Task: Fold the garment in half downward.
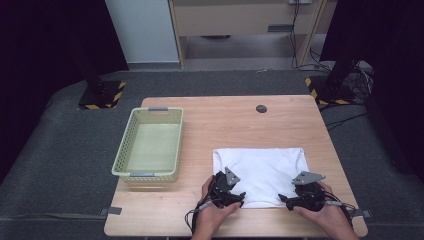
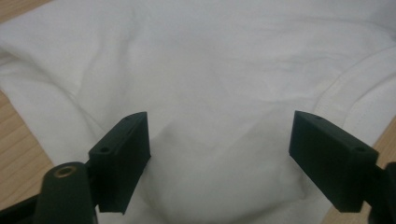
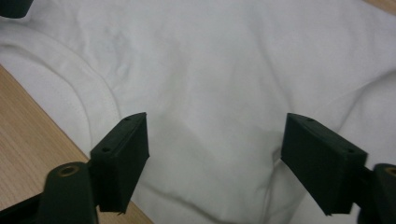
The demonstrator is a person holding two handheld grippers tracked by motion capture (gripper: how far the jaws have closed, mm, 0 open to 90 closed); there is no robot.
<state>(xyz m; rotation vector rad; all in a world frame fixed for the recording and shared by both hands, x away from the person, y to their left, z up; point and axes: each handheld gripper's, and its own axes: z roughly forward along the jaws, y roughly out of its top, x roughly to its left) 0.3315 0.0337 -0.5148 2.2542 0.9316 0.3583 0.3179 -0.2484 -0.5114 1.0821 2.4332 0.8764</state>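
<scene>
A folded white garment (image 1: 260, 172) lies flat on the wooden table (image 1: 225, 125), toward its front right. My left gripper (image 1: 239, 198) rests at the cloth's near left corner, and my right gripper (image 1: 285, 200) at its near right corner. In the left gripper view the jaws stand wide apart over the white fabric (image 2: 210, 93), with the pads pressing on nothing. The right gripper view likewise shows jaws spread wide above the cloth (image 3: 215, 84), with bare table wood (image 3: 28, 140) at the left. Both grippers are open.
A pale green plastic basket (image 1: 150, 172) stands empty on the table's left side. A small dark round disc (image 1: 261, 108) sits near the far edge. Black stands with striped bases (image 1: 102, 95) are on the floor beyond the table.
</scene>
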